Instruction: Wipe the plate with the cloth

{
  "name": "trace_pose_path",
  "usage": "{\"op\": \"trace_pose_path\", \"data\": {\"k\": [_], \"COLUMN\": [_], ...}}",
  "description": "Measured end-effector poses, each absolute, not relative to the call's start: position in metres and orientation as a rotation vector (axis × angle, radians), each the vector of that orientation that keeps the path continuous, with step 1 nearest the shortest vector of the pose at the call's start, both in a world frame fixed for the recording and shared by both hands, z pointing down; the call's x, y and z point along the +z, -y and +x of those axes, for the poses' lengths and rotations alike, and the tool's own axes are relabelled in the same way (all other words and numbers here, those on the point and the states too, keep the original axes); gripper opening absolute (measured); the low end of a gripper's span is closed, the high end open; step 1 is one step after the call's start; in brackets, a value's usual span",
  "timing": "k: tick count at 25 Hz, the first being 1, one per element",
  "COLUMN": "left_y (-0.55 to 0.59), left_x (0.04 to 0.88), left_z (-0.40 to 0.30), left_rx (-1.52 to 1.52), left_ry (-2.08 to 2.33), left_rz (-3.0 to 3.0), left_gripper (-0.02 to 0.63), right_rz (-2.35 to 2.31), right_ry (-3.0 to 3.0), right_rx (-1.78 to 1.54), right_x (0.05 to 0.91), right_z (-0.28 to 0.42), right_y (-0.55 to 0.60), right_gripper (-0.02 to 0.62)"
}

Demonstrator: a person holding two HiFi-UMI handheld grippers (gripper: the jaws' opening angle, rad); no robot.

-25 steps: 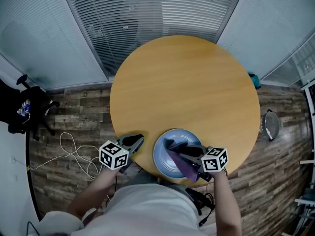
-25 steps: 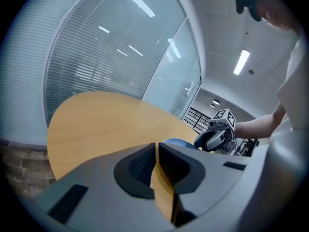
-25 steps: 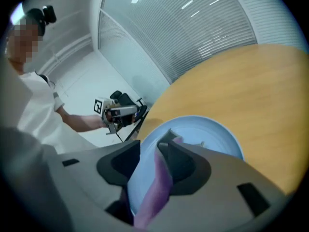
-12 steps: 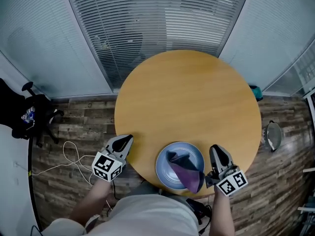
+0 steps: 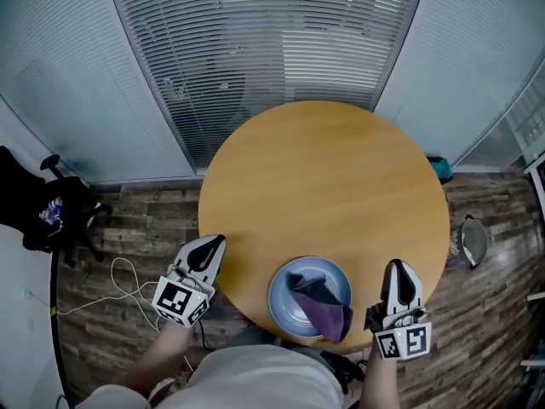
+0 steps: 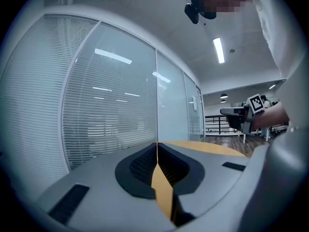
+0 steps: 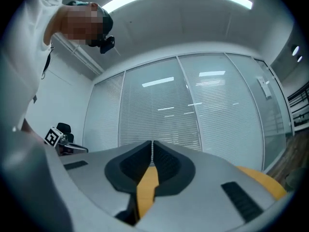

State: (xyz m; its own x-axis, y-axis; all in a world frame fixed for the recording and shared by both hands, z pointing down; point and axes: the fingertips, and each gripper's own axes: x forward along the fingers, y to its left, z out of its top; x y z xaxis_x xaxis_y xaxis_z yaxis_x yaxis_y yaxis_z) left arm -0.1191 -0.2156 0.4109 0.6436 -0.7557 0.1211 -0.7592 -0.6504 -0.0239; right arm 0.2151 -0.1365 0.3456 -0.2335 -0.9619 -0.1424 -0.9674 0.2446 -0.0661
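Cloth lies bunched in the plate at the desk's lower edge, slanting toward lower right. The right gripper, just right of it, is nearer; its jaws have just been closing and meet on nothing. The left gripper's jaws are together and empty too.

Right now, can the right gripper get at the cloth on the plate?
Probably yes. The cloth lies uncovered on the plate, and the right gripper is just beside it, nothing between. Its jaws have just been closing on nothing, so they must open first.
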Motion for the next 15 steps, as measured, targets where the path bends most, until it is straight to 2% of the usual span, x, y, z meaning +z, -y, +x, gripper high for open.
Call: {"op": "trace_pose_path", "data": {"k": [15], "left_y": [0.213], "left_x": [0.422], "left_z": [-0.128], "left_rx": [0.187], "left_ry": [1.330], "left_rz": [2.761], "left_gripper": [0.018], "right_rz": [-1.947], "right_ry": [-2.312], "right_rx": [-0.008], "right_x": [0.350], "right_z": [0.216], "right_y": [0.143], "right_gripper": [0.020]}}
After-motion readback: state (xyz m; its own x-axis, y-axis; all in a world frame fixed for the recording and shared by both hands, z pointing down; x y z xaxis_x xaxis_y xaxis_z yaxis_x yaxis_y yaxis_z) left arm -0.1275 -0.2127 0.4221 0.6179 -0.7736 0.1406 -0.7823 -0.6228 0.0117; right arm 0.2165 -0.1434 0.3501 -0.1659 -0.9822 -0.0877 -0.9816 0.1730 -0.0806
